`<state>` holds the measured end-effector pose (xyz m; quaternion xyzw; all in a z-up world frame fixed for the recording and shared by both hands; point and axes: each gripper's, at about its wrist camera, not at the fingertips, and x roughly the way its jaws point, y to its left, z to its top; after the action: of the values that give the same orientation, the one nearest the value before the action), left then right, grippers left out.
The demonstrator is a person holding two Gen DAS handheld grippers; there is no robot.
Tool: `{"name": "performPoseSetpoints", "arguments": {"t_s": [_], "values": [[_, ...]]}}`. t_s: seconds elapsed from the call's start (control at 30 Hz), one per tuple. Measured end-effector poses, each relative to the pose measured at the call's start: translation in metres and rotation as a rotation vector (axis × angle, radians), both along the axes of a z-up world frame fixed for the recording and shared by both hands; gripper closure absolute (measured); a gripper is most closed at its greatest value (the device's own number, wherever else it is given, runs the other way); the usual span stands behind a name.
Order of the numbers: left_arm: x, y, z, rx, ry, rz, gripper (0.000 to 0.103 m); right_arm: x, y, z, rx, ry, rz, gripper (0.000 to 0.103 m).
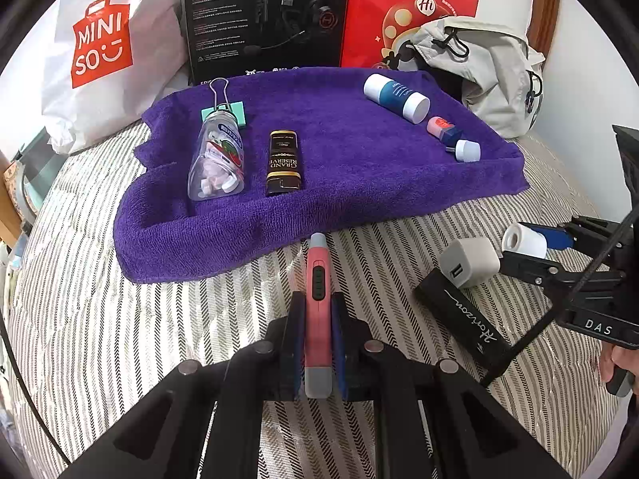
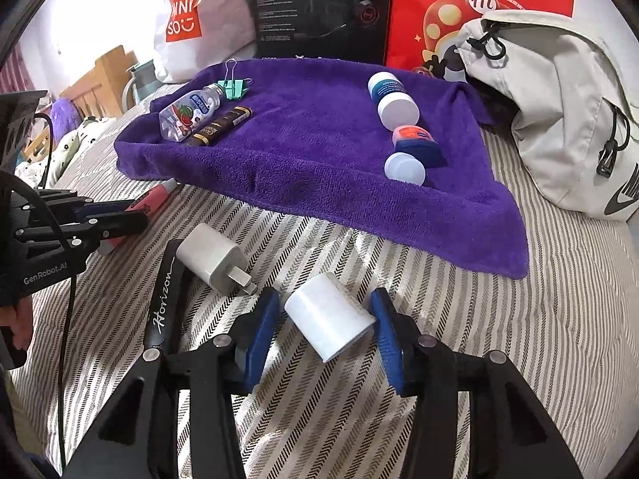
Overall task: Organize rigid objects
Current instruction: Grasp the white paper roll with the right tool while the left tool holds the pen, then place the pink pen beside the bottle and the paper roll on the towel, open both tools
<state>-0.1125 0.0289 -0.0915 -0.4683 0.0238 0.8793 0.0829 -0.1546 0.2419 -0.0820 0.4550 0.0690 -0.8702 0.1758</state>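
Purple towelling forms the sorting surface: the towel (image 1: 339,167) lies on the striped bedcover (image 1: 159,339) and carries two rows, a clear candy bottle (image 1: 217,159), a dark lighter (image 1: 283,163) and a green binder clip (image 1: 229,113) on its left, a white-capped blue bottle (image 1: 395,95) and a small blue tube (image 1: 453,137) on its right. The left gripper (image 1: 318,343) is clenched on the pink utility knife (image 1: 318,291), held lengthwise between the pads with its tip pointing at the towel's near edge. The right gripper (image 2: 323,333) stands released, its blue pads either side of the white tape roll (image 2: 329,315), which lies on its side on the bedcover, apparently not yet pinched. Still unsorted just beside the roll are a white charger plug (image 2: 213,261) and a black Horizon case (image 2: 163,299), the plug resting against the case. Judgement: the knife should be carried forward and raised over the towel's folded near hem, then set down parallel to the lighter in the bare middle band, where room is ample. The right gripper should close squarely across the roll's flat ends, as a curved grip may let it roll; the plug's prongs sit near the left pad and could be nudged. Both tools work close together at the towel's front, so staggered moves are advisable. Bags and boxes crowd the far edge.
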Motion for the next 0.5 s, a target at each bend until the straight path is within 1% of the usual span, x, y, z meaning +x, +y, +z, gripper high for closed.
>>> {"name": "performPoseSetpoints", "arguments": {"t_s": [0.07,0.17,0.3,0.43,0.5], "values": [[0.000,-0.001,0.000,0.008,0.002,0.004,0.090,0.001,0.002,0.001,-0.008,-0.001,-0.003,0.062],[-0.001,-0.002,-0.001,0.016,0.001,0.009,0.090,0.002,0.008,0.003,-0.054,-0.022,-0.014,0.062],[-0.001,-0.004,-0.001,0.014,0.006,0.019,0.091,0.004,0.010,0.003,-0.053,-0.033,-0.017,0.062],[0.002,-0.019,0.001,0.090,0.003,0.039,0.091,0.006,0.014,0.006,-0.060,-0.039,-0.023,0.062],[0.003,-0.023,0.004,0.087,0.008,0.048,0.091,0.007,0.015,0.009,-0.061,-0.039,-0.025,0.062]]}}
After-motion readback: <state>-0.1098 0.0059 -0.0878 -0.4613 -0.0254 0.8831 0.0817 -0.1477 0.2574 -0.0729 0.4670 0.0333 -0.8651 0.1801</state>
